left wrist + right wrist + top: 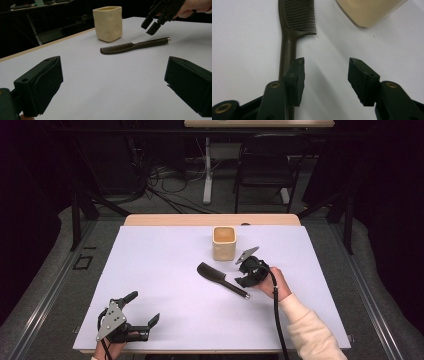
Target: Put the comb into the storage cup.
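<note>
High view: right claw (pixel 243 272) angled down, parted, over comb (pixel 220 279) handle.

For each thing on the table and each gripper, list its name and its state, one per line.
Comb: lying flat on the white mat, free of both grippers.
Cup: upright, open top, beside the comb's toothed end, apart from it.
Right gripper: open, jaws above the comb's handle, nothing between them.
Left gripper: open wide, nothing between the jaws, apart from the comb.
</note>
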{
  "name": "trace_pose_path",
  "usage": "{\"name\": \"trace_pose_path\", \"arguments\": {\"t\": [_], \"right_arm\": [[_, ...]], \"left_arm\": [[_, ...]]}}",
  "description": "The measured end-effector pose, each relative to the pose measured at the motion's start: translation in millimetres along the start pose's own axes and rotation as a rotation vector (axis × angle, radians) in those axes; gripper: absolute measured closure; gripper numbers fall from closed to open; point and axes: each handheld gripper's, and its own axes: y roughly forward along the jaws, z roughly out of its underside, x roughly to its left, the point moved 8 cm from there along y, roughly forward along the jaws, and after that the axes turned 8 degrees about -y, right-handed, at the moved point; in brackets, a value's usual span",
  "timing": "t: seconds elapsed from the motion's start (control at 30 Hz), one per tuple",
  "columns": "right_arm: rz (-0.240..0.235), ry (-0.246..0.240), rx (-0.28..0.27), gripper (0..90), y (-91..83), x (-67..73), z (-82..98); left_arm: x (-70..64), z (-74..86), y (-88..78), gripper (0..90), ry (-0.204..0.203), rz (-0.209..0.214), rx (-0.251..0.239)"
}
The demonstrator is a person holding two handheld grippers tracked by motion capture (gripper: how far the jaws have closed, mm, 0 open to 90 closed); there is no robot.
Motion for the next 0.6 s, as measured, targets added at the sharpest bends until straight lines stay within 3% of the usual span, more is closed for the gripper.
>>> {"name": "trace_pose_path", "arguments": {"t": [0.37,0.6], "right_arm": [[-0.047,-0.03,0.002,20.3,-6.4,11.4,-8.4],[-0.082,-0.062,0.005,15.2,-6.7,21.3,-13.5]], "left_arm": [[-0.1,0.2,1.0,1.6,0.0,0.0,0.002],[-0.5,0.2,1.0,1.5,-0.002,0.0,0.001]]}}
